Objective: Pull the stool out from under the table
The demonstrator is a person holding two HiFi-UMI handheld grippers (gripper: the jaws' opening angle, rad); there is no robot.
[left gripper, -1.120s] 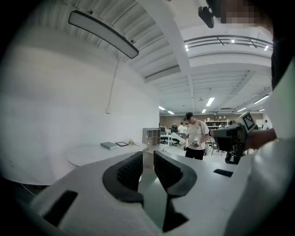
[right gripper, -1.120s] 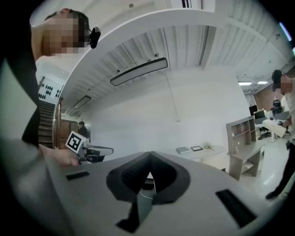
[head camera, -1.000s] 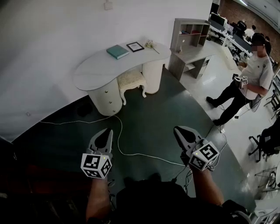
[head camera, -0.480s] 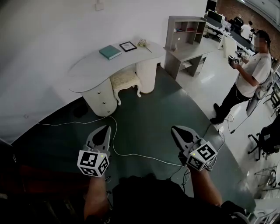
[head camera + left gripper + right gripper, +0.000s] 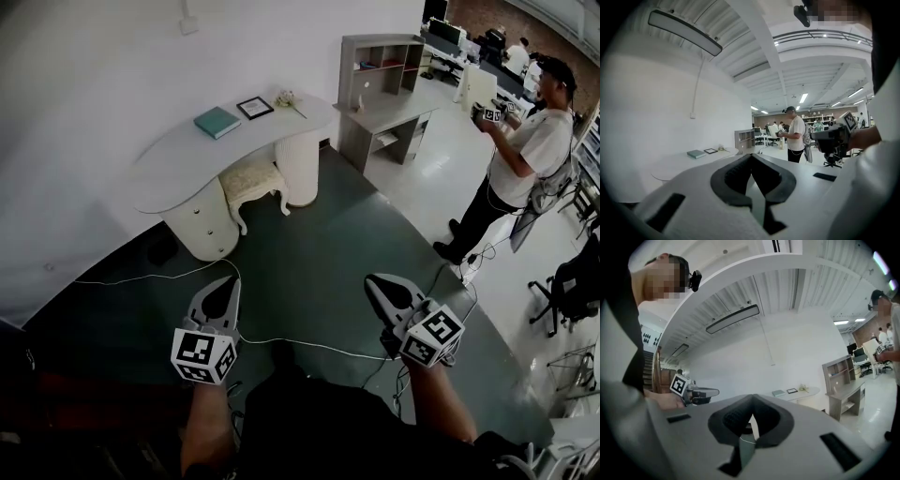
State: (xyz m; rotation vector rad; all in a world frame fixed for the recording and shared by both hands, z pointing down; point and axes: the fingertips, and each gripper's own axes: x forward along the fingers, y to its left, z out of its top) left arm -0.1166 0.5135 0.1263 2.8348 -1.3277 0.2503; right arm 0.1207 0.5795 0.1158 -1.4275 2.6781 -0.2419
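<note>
A cream stool (image 5: pixel 251 180) with carved legs stands tucked under the white curved table (image 5: pixel 178 161), well beyond both grippers across the dark green floor. Held low near me, my left gripper (image 5: pixel 228 282) is shut with nothing in it and points toward the table. To its right, my right gripper (image 5: pixel 371 279) is shut and empty too. In the left gripper view the jaws (image 5: pixel 751 155) meet, with the table top (image 5: pixel 675 165) behind; the stool is hidden there. In the right gripper view the jaws (image 5: pixel 752 397) are together below the far table (image 5: pixel 799 392).
A white cable (image 5: pixel 291 341) crosses the floor between me and the table. On the table lie a teal book (image 5: pixel 217 121) and a picture frame (image 5: pixel 254 107). A grey shelf desk (image 5: pixel 380 89) stands to the right. A person (image 5: pixel 514 159) stands farther right, near a chair (image 5: pixel 570 281).
I have come nearer the table, which now sits further left in the head view. Both grippers travelled along with me. The standing person has turned and shifted.
</note>
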